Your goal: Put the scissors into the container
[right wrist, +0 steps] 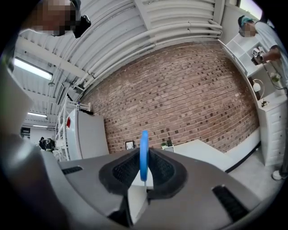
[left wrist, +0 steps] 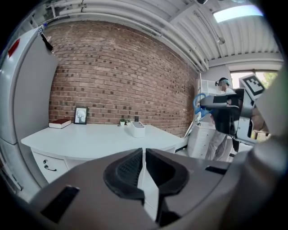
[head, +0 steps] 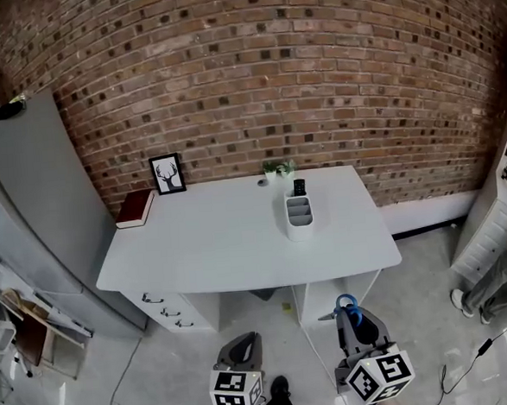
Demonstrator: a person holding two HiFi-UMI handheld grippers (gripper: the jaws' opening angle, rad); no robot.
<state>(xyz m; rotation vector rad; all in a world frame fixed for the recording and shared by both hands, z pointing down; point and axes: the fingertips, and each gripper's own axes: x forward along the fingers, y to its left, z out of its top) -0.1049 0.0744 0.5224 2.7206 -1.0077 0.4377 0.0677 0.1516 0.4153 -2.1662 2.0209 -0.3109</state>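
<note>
Right gripper [right wrist: 143,171] is clamped on the blue scissors [right wrist: 143,155], pinching the handle edge-on, well short of the container [head: 300,218]. Left gripper [left wrist: 143,170] is closed on nothing, also well back from the container. My worry: with a pinch that thin, the scissors could swivel and snag the rim.

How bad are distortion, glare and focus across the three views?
Head view: barrel distortion bows the brick wall; white desk evenly lit, no glare. Left gripper view: heavy fisheye, black corners, ceiling light panel blown out, left gripper close-up soft. Right gripper view: same fisheye, strip light bright; blue scissors handle clamped in the right gripper slightly soft.
</note>
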